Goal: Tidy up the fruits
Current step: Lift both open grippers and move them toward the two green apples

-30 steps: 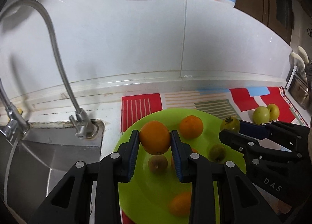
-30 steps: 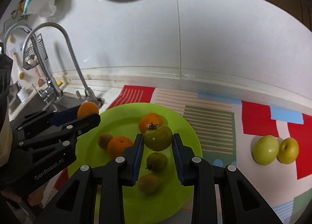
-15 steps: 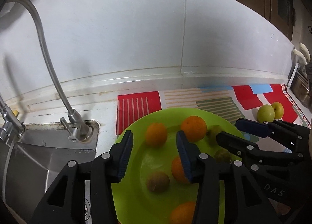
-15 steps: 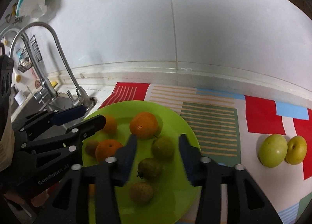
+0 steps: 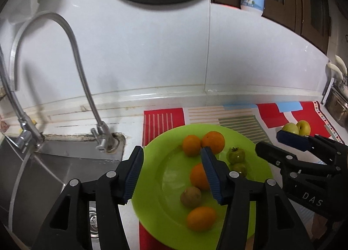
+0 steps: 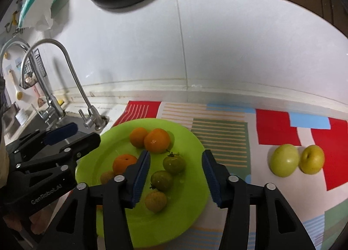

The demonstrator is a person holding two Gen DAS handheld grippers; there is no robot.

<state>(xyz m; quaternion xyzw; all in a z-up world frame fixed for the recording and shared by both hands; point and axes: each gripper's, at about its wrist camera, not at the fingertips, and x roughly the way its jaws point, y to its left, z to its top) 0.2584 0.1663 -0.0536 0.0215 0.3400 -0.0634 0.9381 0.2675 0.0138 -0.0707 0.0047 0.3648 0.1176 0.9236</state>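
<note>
Wall: glossy white panels (image 5: 152, 54) rose behind the counter, a vertical seam between them.
Sink: a brushed steel basin (image 5: 43, 176) sat at the left, with a curved, smooth metal tap (image 5: 71, 38) arching over it.
Mat: a flat patterned mat (image 6: 219, 132) of red, blue and striped blocks covered the counter.
Plate: a round, shiny lime-green plate (image 6: 121, 141) lay on the mat beside the sink, holding the gathered fruit.
Left gripper: the black plastic tool (image 5: 171, 171), ribbed blue pads on its fingers, hung over the plate with its jaws opening and nothing between them; a second earlier it had clasped an orange.
Right gripper: its twin (image 6: 176, 176) stood likewise, jaws opening above the green fruit and touching none; a second earlier it had pinched a green tomato.
Oranges: four round, dimpled oranges (image 5: 212, 142) rested on the plate, two touching at the far side.
Apples: a green one (image 6: 283, 160) and a yellow one (image 6: 311, 159) sat touching on the mat, well apart from the plate to the right.
Green tomatoes: two smooth ones (image 6: 174, 163) lay near mid-plate, the farther with its stalk end toward the wall, the nearer with its stalk toward the camera's lower left.
Kiwi: a fuzzy brown oval (image 5: 191, 196) lay long axis crosswise on the plate.
</note>
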